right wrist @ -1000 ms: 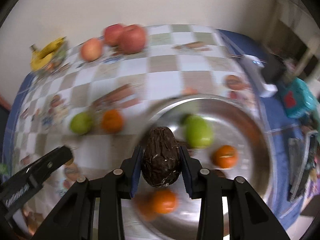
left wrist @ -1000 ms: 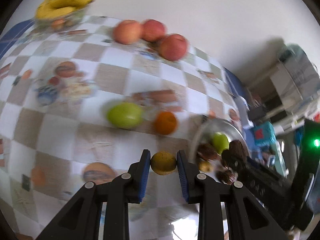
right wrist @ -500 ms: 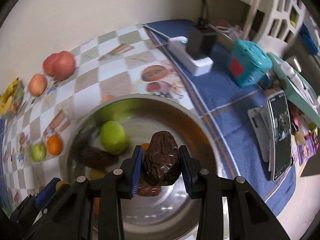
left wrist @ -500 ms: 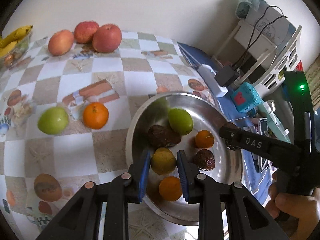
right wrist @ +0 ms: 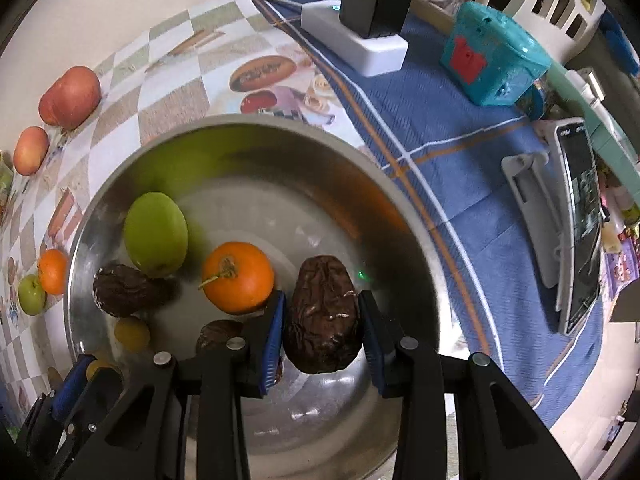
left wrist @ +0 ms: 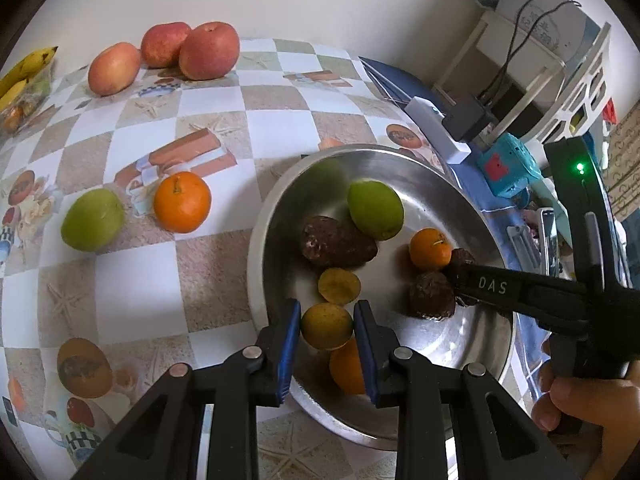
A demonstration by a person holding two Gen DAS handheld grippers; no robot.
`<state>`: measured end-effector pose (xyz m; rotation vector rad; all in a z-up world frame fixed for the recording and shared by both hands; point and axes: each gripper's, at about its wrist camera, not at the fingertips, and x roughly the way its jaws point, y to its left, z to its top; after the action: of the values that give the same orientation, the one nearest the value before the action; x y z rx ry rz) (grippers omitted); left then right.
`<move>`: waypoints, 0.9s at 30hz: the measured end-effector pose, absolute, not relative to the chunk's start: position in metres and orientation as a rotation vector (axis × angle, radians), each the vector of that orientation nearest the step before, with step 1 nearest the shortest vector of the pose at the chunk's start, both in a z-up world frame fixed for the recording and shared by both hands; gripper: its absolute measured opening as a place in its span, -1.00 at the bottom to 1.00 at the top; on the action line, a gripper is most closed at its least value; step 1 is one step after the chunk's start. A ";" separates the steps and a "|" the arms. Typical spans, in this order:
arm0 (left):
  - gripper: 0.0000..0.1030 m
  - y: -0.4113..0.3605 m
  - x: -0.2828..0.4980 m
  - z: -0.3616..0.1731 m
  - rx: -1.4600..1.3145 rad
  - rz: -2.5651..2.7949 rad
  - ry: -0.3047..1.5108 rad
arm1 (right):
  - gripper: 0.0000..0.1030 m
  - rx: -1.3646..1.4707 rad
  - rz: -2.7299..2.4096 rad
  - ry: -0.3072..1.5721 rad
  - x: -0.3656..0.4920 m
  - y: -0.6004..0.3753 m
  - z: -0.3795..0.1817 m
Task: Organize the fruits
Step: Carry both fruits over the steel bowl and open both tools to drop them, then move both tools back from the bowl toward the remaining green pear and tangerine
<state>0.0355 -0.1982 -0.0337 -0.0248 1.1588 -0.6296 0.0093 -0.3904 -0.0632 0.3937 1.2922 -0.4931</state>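
My left gripper (left wrist: 326, 326) is shut on a small yellow-green fruit (left wrist: 326, 325) just above the near-left part of the steel bowl (left wrist: 472, 208). My right gripper (right wrist: 322, 320) is shut on a wrinkled dark brown fruit (right wrist: 322, 312) low inside the same bowl (right wrist: 400, 184). In the bowl lie a green fruit (right wrist: 156, 234), an orange (right wrist: 237, 276), other brown fruits (right wrist: 122, 290) and small yellow ones (left wrist: 339, 286). On the tablecloth to the left lie a green fruit (left wrist: 92, 220) and an orange (left wrist: 182, 201).
Three apples (left wrist: 208, 50) sit at the table's far edge, bananas (left wrist: 24, 70) far left. A white power strip with a black adapter (right wrist: 360, 28), a teal box (right wrist: 492, 56) and a phone on a stand (right wrist: 580, 224) lie on the blue cloth to the right.
Both grippers have moved over the bowl and come lower into it, each still holding its fruit. The right gripper has gone toward the bowl's right side.
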 end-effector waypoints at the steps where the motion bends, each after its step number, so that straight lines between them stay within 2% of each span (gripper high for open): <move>1: -0.42 -0.199 0.035 -0.034 -0.021 -0.630 1.157 | -0.26 0.396 -0.494 1.289 0.009 -0.391 -0.063; 21: -0.40 -0.199 0.036 -0.033 -0.024 -0.630 1.171 | -0.21 0.385 -0.516 1.281 0.013 -0.400 -0.061; 23: -0.40 -0.197 0.038 -0.033 -0.036 -0.623 1.183 | -0.07 0.374 -0.527 1.271 0.015 -0.398 -0.057; 27: -0.39 -0.190 0.041 -0.025 -0.073 -0.605 1.176 | -0.04 0.365 -0.536 1.220 0.015 -0.397 -0.041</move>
<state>0.0413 -0.1903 -0.0254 -0.0731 1.1758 -0.6053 0.0153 -0.3966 -0.0411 0.3646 1.2201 -0.5360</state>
